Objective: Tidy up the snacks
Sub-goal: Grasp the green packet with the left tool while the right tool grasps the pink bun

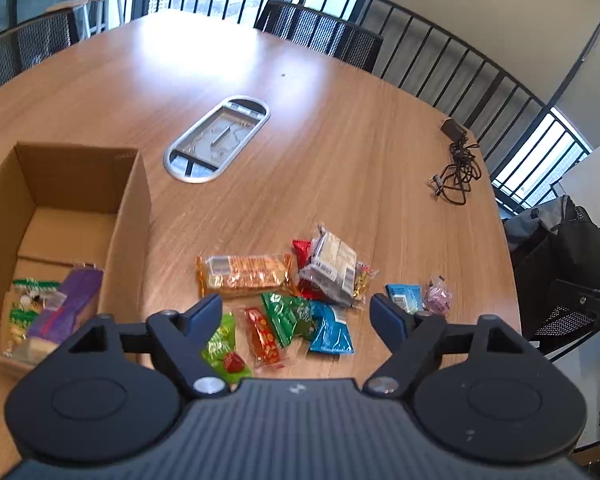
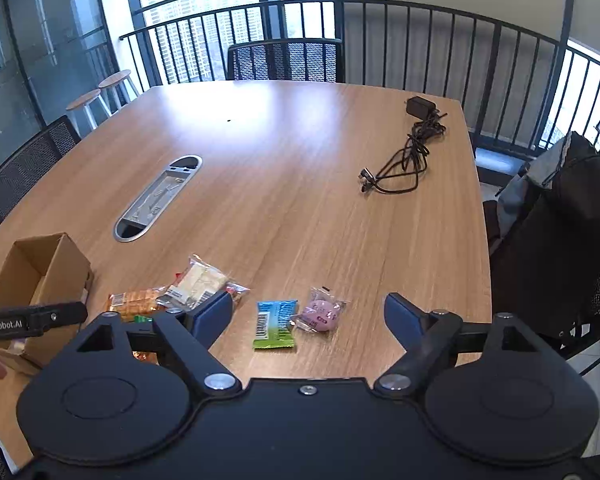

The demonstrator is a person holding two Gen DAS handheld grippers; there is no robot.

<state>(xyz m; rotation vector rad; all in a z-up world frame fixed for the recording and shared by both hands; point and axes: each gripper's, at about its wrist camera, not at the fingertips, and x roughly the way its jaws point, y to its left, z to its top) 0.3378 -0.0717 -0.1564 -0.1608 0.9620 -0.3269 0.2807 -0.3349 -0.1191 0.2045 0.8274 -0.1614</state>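
Left gripper is hovering with fingers spread wide and holding nothing, above loose snacks lying on the wooden table: green packet, red packet, blue packet, orange cracker pack, clear wrapped pack. Cardboard box is sitting just left of them, open, with a purple packet and green-white packets lying inside. Right gripper is likewise hanging spread and empty over a blue-green packet and a pink sweet, these two touching. Black cable is lying well apart, far side.
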